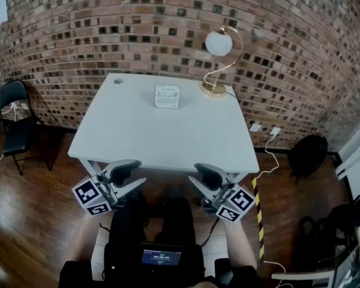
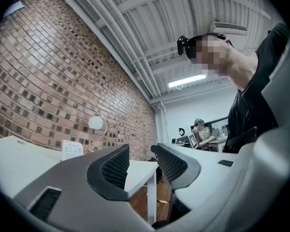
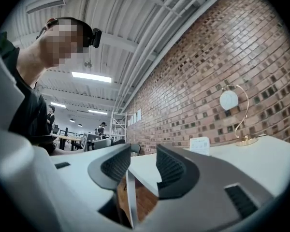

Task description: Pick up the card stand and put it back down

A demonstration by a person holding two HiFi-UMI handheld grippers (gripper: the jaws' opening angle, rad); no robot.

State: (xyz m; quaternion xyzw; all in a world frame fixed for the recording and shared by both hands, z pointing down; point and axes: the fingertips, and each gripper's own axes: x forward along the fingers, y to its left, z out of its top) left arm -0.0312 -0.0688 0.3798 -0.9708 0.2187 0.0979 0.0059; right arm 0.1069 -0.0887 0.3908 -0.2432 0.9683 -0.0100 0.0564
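The card stand [image 1: 167, 96] stood upright near the white table's [image 1: 150, 140] far edge, at twelve o'clock, with a gold globe lamp [image 1: 218, 65] near its three o'clock. The left gripper [image 1: 134, 176] and right gripper [image 1: 199, 177] hung at six o'clock, off the table, both wide and empty. A long reach seemed needed, pinching the stand's thin faces, clear of the lamp.

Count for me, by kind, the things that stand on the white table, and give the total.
Card stand: 1
Desk lamp: 1
Total: 2
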